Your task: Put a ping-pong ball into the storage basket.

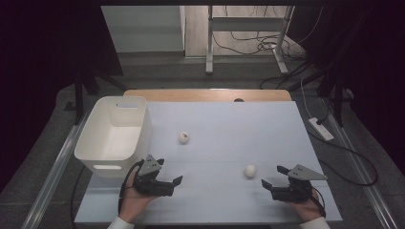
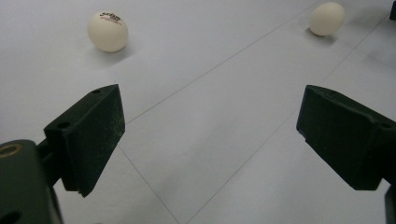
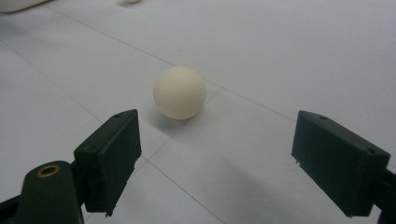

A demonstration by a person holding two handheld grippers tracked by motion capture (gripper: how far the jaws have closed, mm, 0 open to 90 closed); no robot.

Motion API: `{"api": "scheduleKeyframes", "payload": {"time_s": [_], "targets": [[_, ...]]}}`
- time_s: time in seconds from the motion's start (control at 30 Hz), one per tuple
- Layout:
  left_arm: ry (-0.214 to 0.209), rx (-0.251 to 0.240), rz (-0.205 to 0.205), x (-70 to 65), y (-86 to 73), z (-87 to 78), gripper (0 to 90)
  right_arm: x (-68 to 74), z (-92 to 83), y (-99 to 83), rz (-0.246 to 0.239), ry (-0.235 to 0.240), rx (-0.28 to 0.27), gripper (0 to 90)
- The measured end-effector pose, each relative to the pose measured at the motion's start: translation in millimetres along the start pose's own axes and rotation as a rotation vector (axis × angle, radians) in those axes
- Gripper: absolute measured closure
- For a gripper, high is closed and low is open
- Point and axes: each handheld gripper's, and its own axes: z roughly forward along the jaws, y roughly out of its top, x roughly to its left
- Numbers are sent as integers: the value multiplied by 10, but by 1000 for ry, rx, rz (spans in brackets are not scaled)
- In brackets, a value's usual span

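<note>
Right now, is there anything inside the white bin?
From the high view, the white bin looks empty: its floor and far walls show bare. The strip of floor just behind its near wall is hidden. Both balls, one and the other, lie on the table.

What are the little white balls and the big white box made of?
The balls look like thin, hard plastic, like ping-pong balls: smooth, matte, cream-white, and one has a small printed mark. The box looks like moulded plastic too: smooth white walls, rounded corners and cut-out handle slots. I can't be sure from looks alone.
</note>
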Motion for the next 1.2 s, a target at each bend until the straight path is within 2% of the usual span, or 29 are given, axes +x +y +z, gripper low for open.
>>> {"api": "scheduleKeyframes", "payload": {"time_s": [0.2, 0.83, 1.2], "targets": [[0, 10, 6, 2, 35, 43, 86, -9, 4, -3, 3, -1, 1, 156], [6, 58, -17, 10, 160, 190, 85, 2, 4, -3, -3, -6, 4, 156], [32, 83, -27, 71, 224, 312, 86, -2, 11, -6, -6, -7, 7, 156]]}}
